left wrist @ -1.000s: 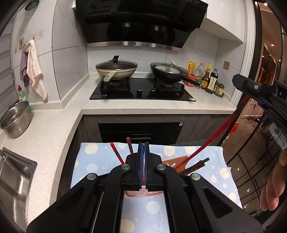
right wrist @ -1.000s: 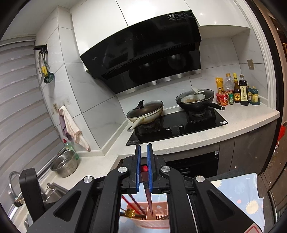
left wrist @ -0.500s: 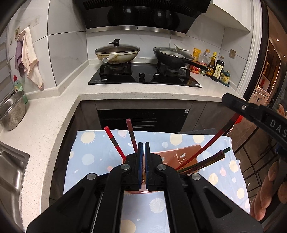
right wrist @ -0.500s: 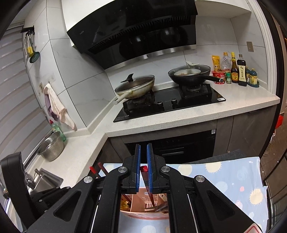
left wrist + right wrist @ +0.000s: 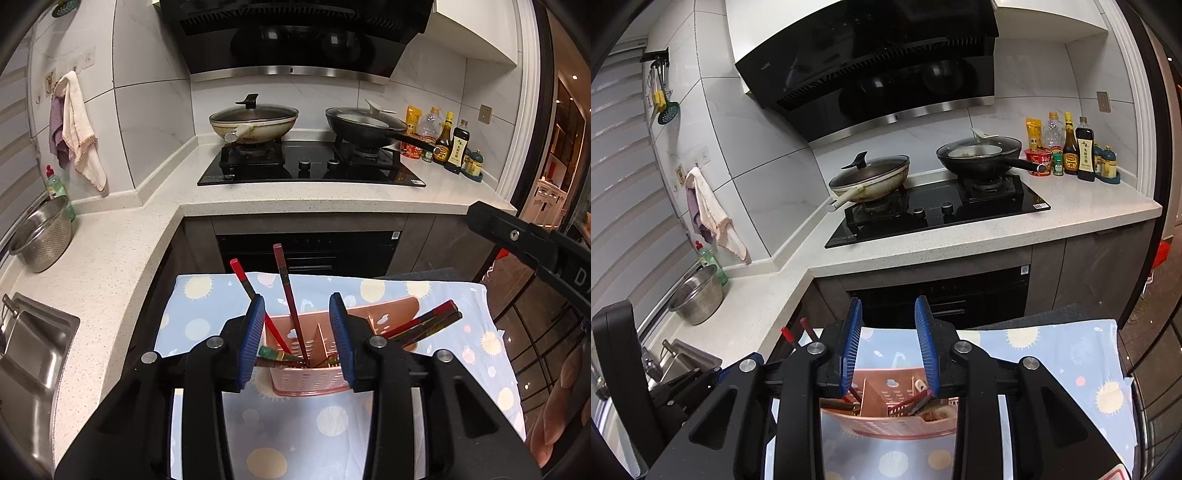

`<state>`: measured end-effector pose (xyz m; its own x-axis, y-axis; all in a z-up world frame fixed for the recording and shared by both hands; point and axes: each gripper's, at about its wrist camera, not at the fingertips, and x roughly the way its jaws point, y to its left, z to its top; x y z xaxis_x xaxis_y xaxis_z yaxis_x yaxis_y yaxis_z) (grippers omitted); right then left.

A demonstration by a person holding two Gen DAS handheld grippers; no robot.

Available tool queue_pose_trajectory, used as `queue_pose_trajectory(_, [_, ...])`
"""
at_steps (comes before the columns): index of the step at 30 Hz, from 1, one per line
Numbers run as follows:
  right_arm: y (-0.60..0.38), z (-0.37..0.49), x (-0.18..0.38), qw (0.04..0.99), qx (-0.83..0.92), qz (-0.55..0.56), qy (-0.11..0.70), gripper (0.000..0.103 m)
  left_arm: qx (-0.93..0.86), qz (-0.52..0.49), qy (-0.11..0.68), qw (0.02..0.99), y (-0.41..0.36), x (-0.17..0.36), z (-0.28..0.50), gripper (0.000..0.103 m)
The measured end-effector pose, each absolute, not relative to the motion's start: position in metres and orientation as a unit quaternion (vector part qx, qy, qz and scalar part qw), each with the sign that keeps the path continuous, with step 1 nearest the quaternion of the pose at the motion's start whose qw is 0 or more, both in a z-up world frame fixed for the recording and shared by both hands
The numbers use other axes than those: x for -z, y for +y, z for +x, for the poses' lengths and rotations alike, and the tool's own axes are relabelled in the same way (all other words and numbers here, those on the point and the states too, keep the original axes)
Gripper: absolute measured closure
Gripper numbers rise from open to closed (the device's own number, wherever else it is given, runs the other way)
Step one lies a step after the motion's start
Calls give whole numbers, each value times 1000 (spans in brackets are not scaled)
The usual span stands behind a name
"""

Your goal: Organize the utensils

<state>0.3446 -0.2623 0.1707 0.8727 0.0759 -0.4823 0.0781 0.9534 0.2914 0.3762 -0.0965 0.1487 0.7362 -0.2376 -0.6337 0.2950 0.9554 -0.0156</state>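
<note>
A pink slotted utensil holder (image 5: 308, 376) stands on a blue cloth with sun prints (image 5: 332, 421). Red and dark chopsticks (image 5: 290, 295) lean out of its left compartment, and more chopsticks (image 5: 424, 325) stick out to the right. My left gripper (image 5: 297, 339) is open and empty just above the holder. My right gripper (image 5: 888, 350) is open and empty over the same holder (image 5: 886, 417), with chopsticks (image 5: 908, 408) lying in its compartments. The right gripper's body shows in the left wrist view (image 5: 535, 247).
A white counter (image 5: 110, 258) wraps around the cloth-covered table. A hob (image 5: 310, 166) carries a lidded wok (image 5: 255, 122) and a black pan (image 5: 365, 125). Sauce bottles (image 5: 450, 144) stand at the right, a steel colander (image 5: 44, 236) and a sink (image 5: 29, 347) at the left.
Both grippers have opened. The right gripper let go of the red chopstick it held, which now lies in the holder. The left gripper was shut and is now wide open.
</note>
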Motion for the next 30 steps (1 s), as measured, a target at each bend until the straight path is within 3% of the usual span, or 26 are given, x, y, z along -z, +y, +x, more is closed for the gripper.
queue_pose_trajectory(23, [-240, 260, -139, 949, 5, 126, 288, 73, 138, 33, 337, 931, -74, -152, 313, 66])
queue_pose_trajectory(25, [-237, 255, -135, 948, 4, 123, 293, 73, 136, 32, 337, 931, -73, -150, 307, 60])
queue_pose_trajectory(30, [-233, 240, -122, 944, 4, 124, 306, 73, 134, 32, 341, 930, -69, -144, 291, 58])
